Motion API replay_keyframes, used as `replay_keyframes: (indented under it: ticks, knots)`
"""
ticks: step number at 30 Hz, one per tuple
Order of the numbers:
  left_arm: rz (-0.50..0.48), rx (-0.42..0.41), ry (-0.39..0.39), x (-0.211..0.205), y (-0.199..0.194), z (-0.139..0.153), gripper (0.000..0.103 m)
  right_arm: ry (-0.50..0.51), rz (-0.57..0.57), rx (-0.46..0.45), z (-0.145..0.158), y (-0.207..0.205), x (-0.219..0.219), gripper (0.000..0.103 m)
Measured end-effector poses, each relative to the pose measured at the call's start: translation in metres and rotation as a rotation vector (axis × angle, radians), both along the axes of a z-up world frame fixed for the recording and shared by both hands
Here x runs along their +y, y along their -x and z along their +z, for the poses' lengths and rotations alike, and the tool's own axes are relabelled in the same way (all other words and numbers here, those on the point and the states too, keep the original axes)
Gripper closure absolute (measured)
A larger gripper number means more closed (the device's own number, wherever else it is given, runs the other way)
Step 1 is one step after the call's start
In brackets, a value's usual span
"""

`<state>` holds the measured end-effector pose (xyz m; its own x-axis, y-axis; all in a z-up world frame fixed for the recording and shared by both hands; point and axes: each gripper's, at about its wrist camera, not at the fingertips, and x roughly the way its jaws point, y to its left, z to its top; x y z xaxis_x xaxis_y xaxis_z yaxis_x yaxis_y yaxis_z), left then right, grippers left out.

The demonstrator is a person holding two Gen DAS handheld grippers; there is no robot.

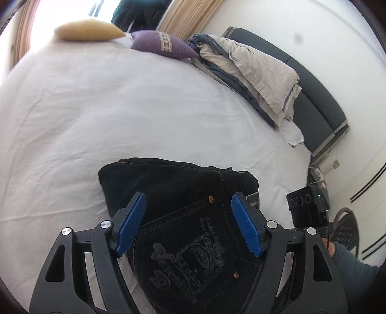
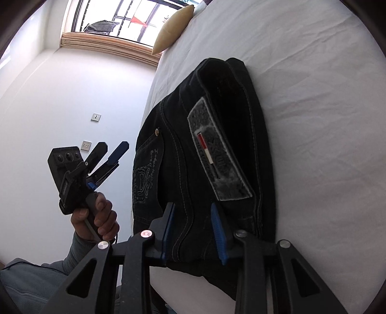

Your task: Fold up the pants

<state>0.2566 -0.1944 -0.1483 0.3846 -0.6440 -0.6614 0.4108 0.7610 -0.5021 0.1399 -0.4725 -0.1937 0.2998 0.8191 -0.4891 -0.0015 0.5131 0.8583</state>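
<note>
The black jeans (image 1: 178, 193) lie folded in a compact stack on the white bed sheet (image 1: 96, 108), back pocket with embroidery facing up. My left gripper (image 1: 188, 205) is open above the pocket, blue pads apart, holding nothing. In the right wrist view the jeans (image 2: 217, 145) show a grey waistband label. My right gripper (image 2: 193, 217) is open, its pads on either side of the jeans' near edge, not closed on it. The left gripper (image 2: 112, 151) also shows there, held in a hand off the bed edge, open.
A yellow pillow (image 1: 86, 30) and a purple cushion (image 1: 161, 43) lie at the far end of the bed. A pile of beige and grey bedding (image 1: 253, 72) sits against the dark headboard (image 1: 313, 101). White wall and window (image 2: 120, 19) lie beyond the bed edge.
</note>
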Motion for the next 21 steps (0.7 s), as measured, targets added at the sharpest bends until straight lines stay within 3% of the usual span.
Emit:
replay_keyframes:
  ticks: [2, 7, 11, 14, 17, 19, 20, 21]
  knots:
    - [-0.014, 0.056, 0.041, 0.005, -0.012, -0.021, 0.033, -0.004, -0.003, 0.001, -0.004, 0.001, -0.003, 0.071]
    - [-0.043, 0.018, 0.073, 0.013, 0.029, -0.035, 0.033, -0.013, -0.039, 0.013, -0.009, 0.004, -0.007, 0.079]
    - [-0.054, -0.015, 0.019, 0.014, 0.079, -0.045, 0.033, -0.003, -0.066, 0.034, -0.014, 0.006, -0.008, 0.094]
    - [-0.076, -0.049, -0.023, 0.015, 0.117, -0.040, 0.031, -0.001, -0.083, 0.027, -0.012, 0.009, -0.008, 0.095]
    - [-0.112, -0.023, -0.035, 0.014, 0.152, -0.040, 0.031, 0.009, -0.093, 0.021, -0.009, 0.012, -0.007, 0.094]
    - [-0.129, -0.016, -0.075, 0.016, 0.171, -0.045, 0.030, 0.041, -0.083, 0.009, 0.000, 0.014, -0.007, 0.093]
    - [-0.142, 0.010, -0.083, 0.019, 0.175, -0.048, 0.030, 0.045, -0.075, -0.011, 0.009, 0.016, -0.007, 0.083]
    - [-0.138, 0.037, -0.071, 0.024, 0.176, -0.049, 0.030, 0.037, -0.074, -0.045, 0.021, 0.018, -0.009, 0.064]
